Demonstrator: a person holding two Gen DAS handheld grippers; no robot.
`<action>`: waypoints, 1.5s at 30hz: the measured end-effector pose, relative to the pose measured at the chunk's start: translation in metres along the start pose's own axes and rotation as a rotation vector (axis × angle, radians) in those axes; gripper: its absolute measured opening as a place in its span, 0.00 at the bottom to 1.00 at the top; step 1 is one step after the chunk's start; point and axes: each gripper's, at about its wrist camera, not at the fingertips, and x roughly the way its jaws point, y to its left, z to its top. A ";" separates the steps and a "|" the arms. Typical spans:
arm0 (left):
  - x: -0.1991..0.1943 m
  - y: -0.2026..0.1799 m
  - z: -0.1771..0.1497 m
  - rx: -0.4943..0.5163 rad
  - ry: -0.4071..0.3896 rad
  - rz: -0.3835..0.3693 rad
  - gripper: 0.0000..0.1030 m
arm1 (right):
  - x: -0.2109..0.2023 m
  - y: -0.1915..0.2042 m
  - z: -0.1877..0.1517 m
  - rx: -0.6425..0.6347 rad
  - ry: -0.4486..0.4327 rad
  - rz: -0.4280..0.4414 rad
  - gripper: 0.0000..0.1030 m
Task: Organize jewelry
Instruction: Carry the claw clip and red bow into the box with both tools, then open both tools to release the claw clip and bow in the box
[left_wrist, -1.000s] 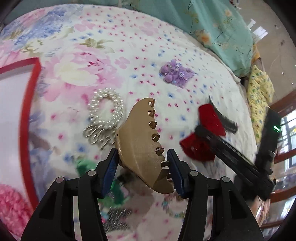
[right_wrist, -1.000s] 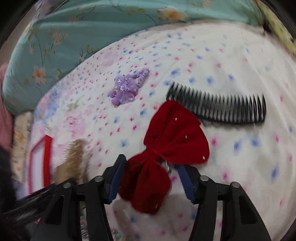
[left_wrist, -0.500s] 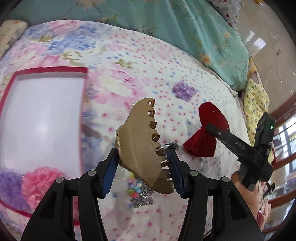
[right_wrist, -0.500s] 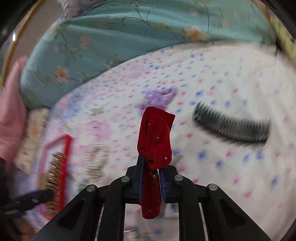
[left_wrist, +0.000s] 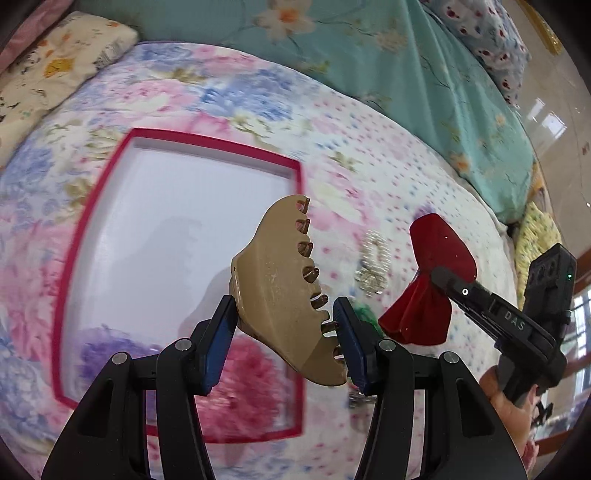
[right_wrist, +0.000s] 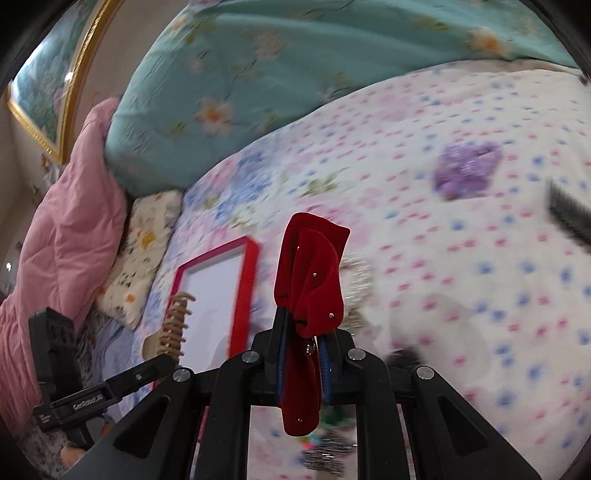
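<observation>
My left gripper (left_wrist: 282, 345) is shut on a tan claw hair clip (left_wrist: 286, 284) and holds it in the air over the right side of a red-rimmed white box (left_wrist: 184, 236). Pink and purple scrunchies (left_wrist: 243, 373) lie in the box's near end. My right gripper (right_wrist: 301, 360) is shut on a red velvet bow (right_wrist: 310, 280), lifted above the bed, right of the box (right_wrist: 214, 291). The right gripper and the bow (left_wrist: 432, 288) also show in the left wrist view. The left gripper with the clip (right_wrist: 173, 325) shows at the lower left of the right wrist view.
On the floral bedspread lie a pearl ring with a silver charm (left_wrist: 375, 266), a purple charm clip (right_wrist: 467, 171), a black comb (right_wrist: 569, 214) and small beaded items (right_wrist: 325, 443). A teal quilt (right_wrist: 295, 66), a pink quilt (right_wrist: 62, 236) and a small pillow (left_wrist: 55, 70) border the bed.
Both grippers have swung left toward the red-rimmed box with their loads. The right gripper closed on the red bow and lifted it off the bed.
</observation>
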 end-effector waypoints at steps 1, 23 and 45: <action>-0.002 0.006 0.002 0.000 -0.006 0.013 0.51 | 0.005 0.007 0.000 -0.011 0.010 0.009 0.14; 0.040 0.086 0.064 0.044 -0.016 0.201 0.51 | 0.134 0.103 0.018 -0.202 0.149 0.093 0.14; 0.075 0.098 0.081 0.106 0.006 0.264 0.52 | 0.184 0.108 0.022 -0.254 0.211 0.040 0.21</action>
